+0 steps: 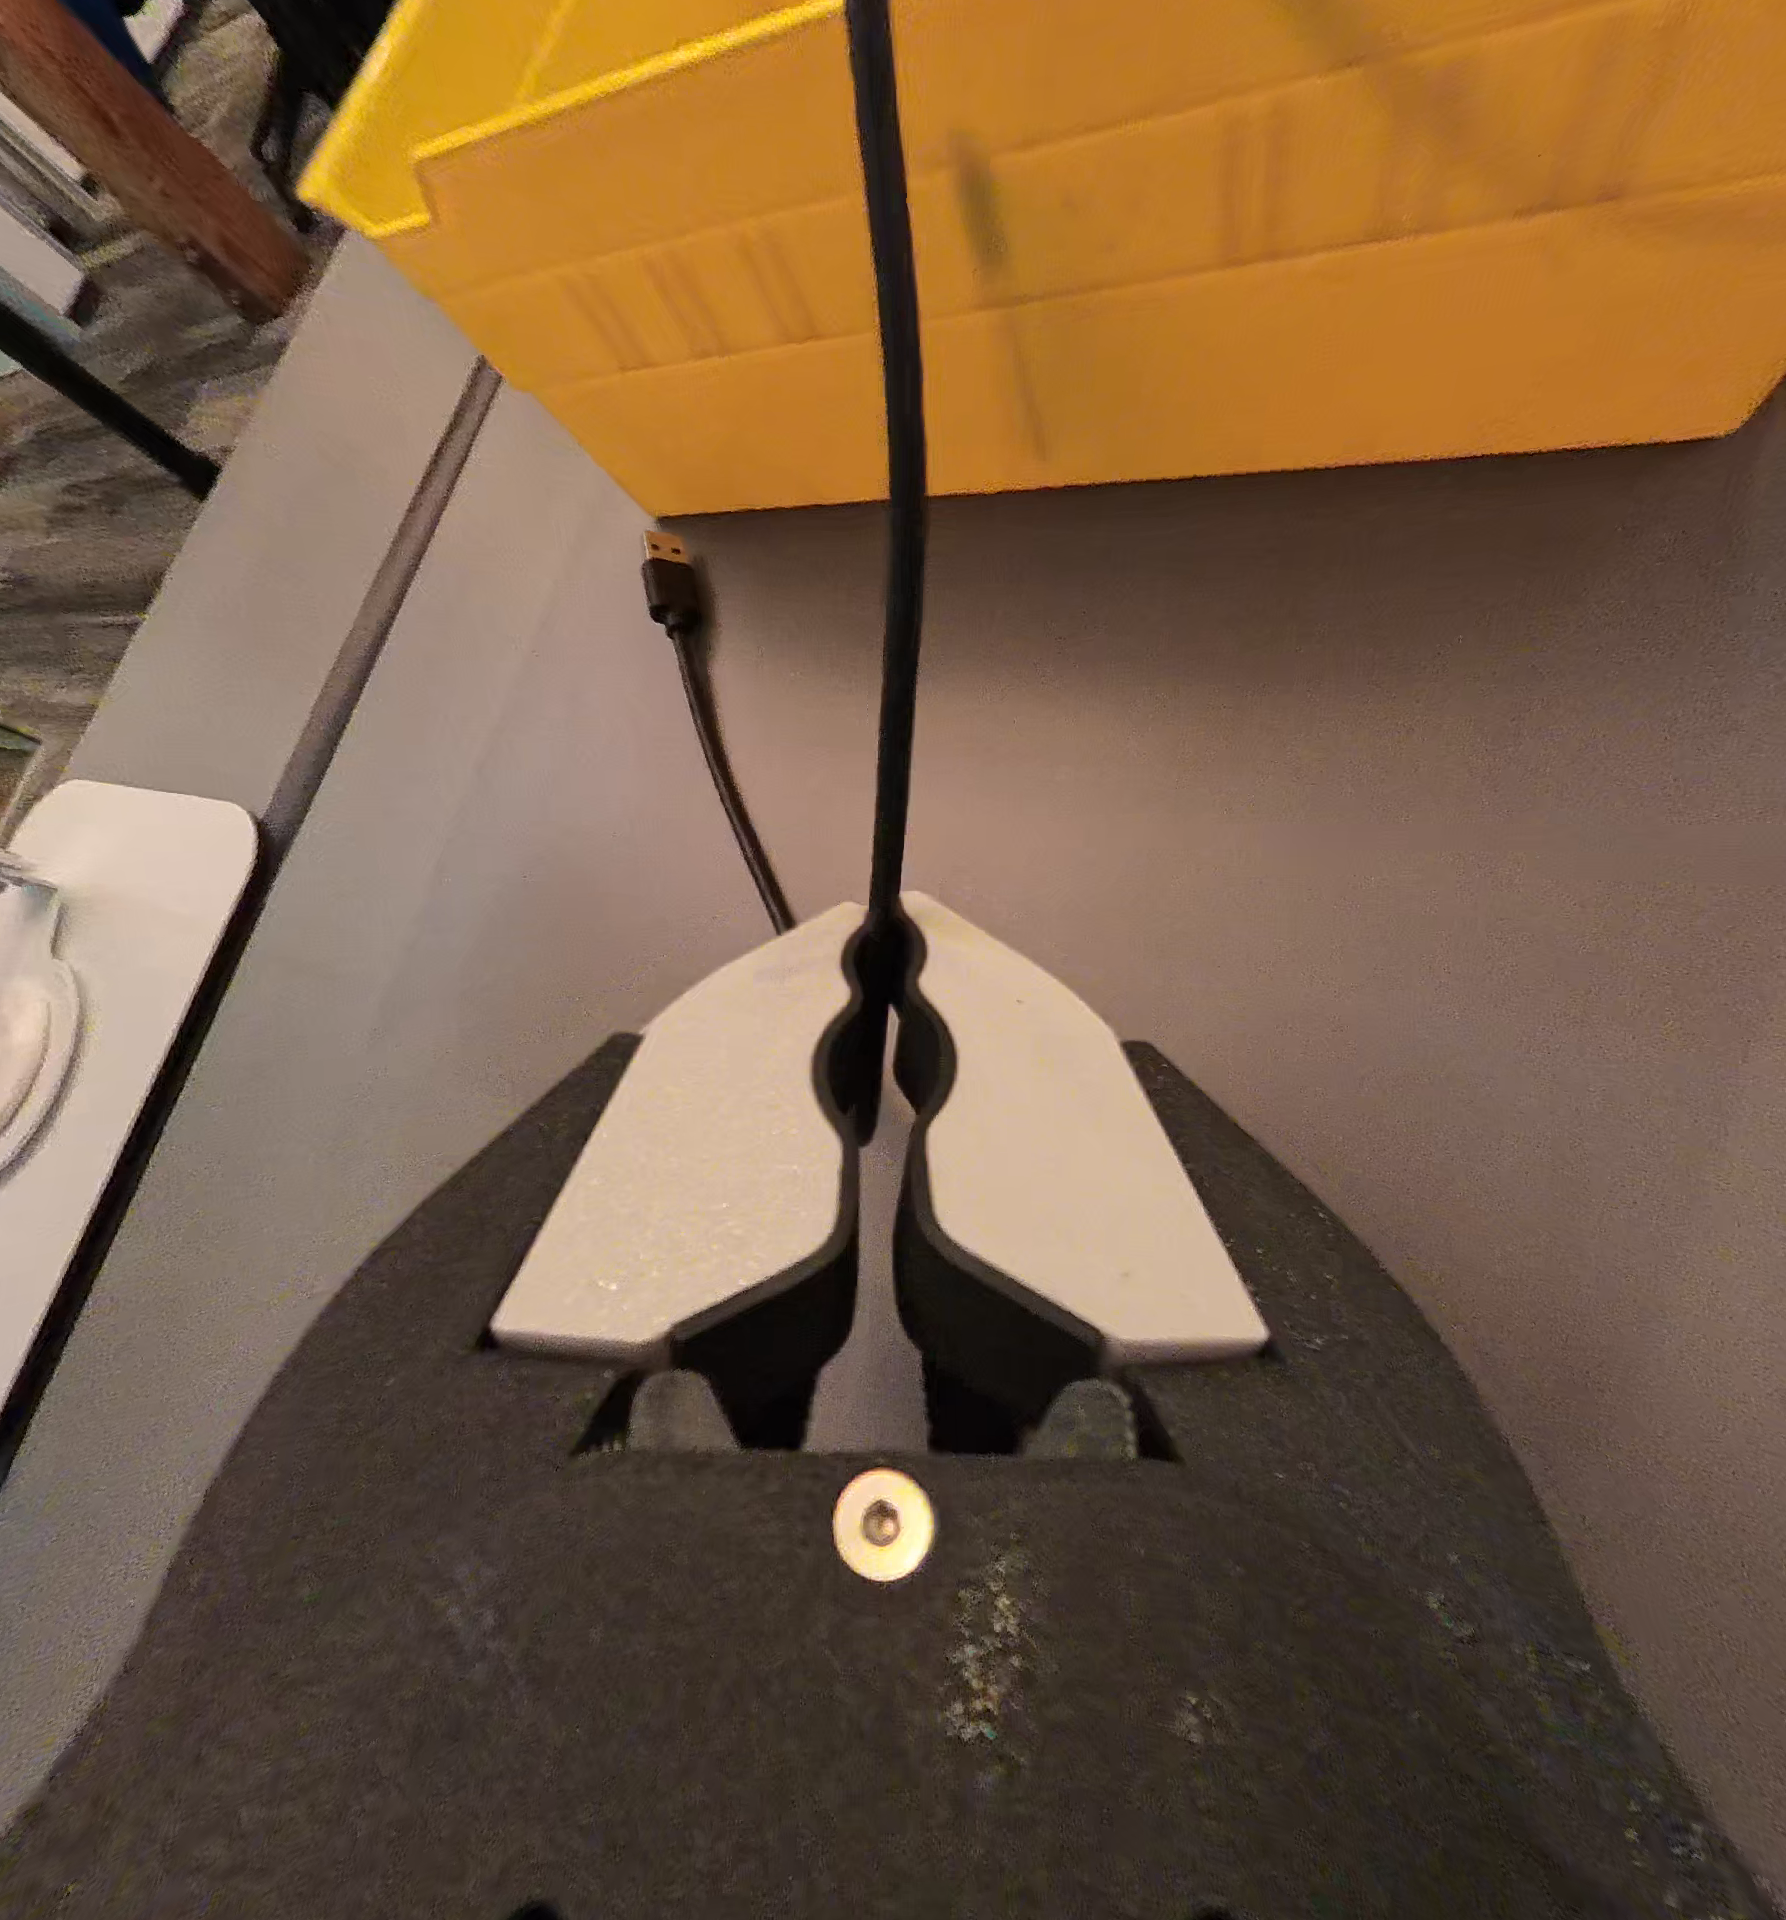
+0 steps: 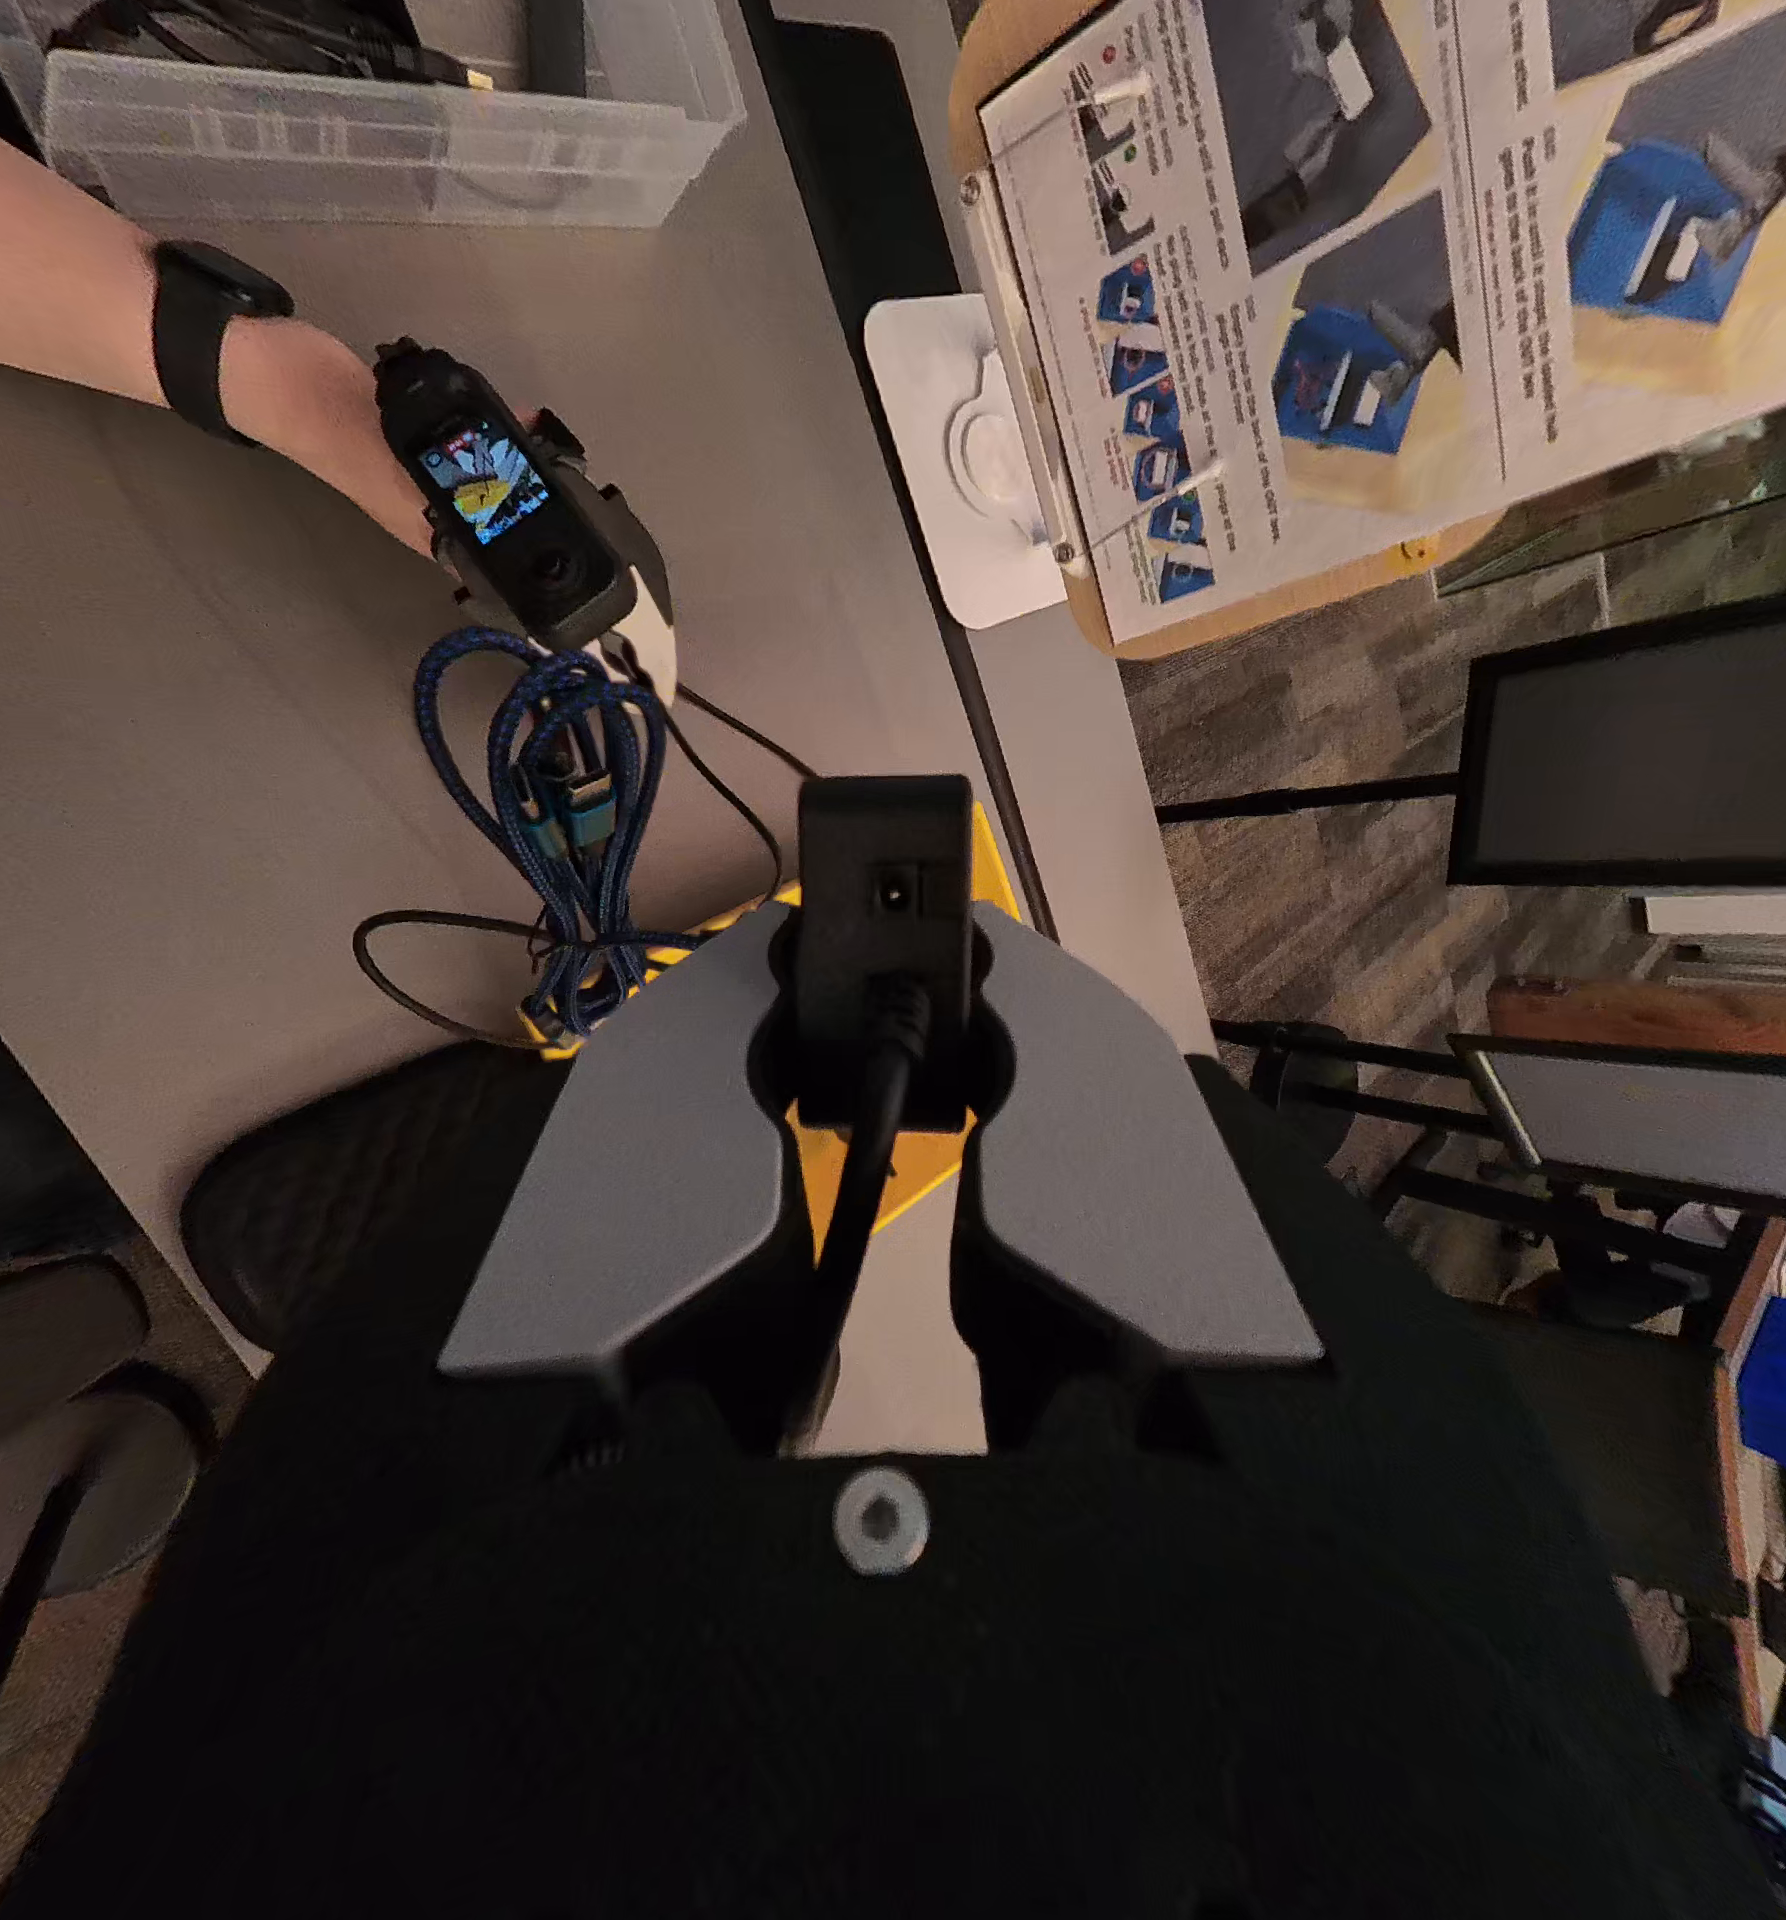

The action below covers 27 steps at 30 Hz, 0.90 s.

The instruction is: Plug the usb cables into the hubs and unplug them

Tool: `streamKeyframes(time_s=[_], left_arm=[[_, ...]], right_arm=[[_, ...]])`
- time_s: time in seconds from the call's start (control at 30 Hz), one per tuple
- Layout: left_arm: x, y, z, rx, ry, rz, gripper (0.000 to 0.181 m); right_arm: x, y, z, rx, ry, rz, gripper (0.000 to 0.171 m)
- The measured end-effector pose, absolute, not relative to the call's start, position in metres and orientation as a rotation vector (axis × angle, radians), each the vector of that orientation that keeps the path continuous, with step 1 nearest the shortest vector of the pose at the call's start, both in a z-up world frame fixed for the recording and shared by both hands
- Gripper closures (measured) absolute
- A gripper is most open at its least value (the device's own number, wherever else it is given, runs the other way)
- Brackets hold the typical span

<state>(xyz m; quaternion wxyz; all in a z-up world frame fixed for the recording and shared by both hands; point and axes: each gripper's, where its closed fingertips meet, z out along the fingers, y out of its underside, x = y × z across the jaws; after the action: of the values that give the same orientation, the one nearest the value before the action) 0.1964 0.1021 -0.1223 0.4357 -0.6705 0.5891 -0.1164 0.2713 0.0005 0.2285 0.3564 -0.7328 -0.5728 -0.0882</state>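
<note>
Left tongs (image 1: 884,940) pinch the limp black cable (image 1: 894,520) mid-run, its USB plug (image 1: 669,575) loose by the yellow bin (image 1: 1180,312) near the bench's left edge, right tongs (image 2: 878,997) clamp the light rigid hub (image 2: 884,914) aloft (better grip: plug's stiff shell).

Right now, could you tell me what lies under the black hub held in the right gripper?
Under the black hub, yellow bin shows between the right gripper fingers; the rest is covered.
</note>
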Motion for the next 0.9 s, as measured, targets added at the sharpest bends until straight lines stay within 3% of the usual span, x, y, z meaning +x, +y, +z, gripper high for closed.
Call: streamKeyframes(time_s=[0.1,0.27,0.6,0.73,0.9], left_arm=[[0.198,0.092,-0.103,-1.642,1.468,-0.321,0.181],[0.222,0.079,0.000,-1.629,1.333,-0.614,0.181],[0.319,0.093,0.184,-1.473,1.372,-0.777,0.181],[0.364,0.116,0.180,-1.486,1.433,-0.704,0.181],[0.407,0.148,0.104,-1.594,1.504,-0.744,0.181]], right_arm=[[0.296,-0.002,0.227,-1.912,-1.430,-0.229,0.143],[0.352,-0.004,0.243,-1.916,-1.277,-0.231,0.143],[0.458,-0.021,0.290,-1.880,-0.984,-0.154,0.143],[0.494,-0.017,0.295,-1.918,-0.885,-0.184,0.144],[0.527,0.004,0.285,-1.991,-0.742,-0.205,0.144]])
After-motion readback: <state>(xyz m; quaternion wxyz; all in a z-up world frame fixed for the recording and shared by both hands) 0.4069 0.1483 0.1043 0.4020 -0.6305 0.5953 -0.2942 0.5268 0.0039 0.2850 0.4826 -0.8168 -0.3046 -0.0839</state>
